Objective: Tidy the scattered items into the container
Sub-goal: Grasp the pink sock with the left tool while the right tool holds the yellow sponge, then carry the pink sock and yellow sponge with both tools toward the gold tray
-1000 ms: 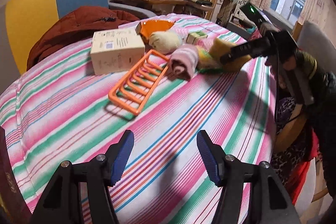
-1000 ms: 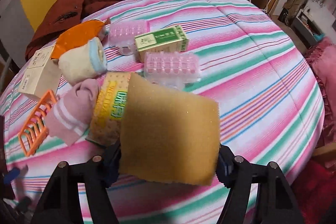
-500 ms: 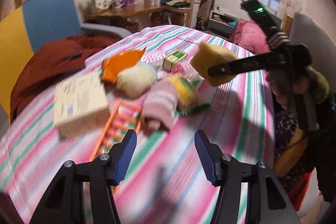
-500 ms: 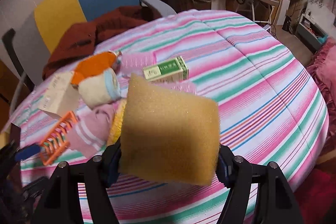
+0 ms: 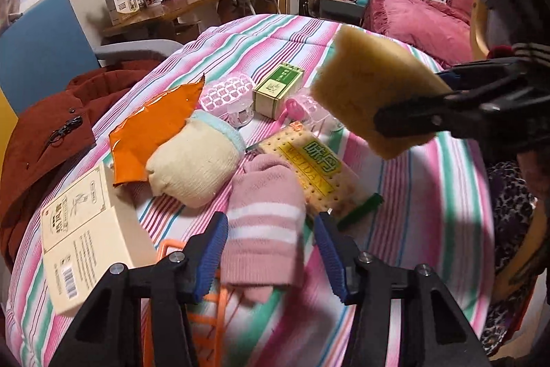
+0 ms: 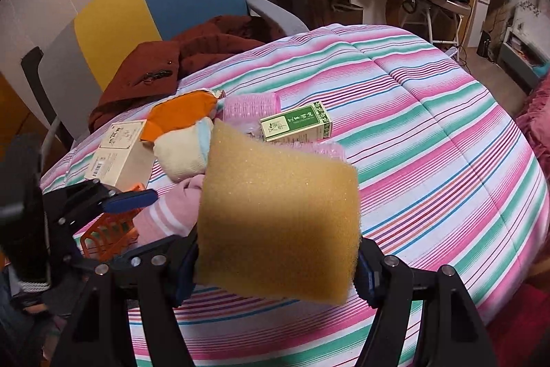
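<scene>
Right gripper (image 6: 275,267) clamps a porous yellow sponge (image 6: 278,226); left gripper (image 5: 271,250), fingers closing but unclenched, straddles a ribbed pink sock roll (image 5: 264,222) on the striped table (image 6: 429,133).

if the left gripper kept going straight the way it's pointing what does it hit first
Most likely the pink striped sock, which lies right between the left gripper's open jaws, part over the orange basket. Depth is hard to judge.

Striped table (image 6: 429,140) carries socks (image 5: 264,222), boxes (image 5: 278,88), orange rack (image 6: 106,234).
</scene>
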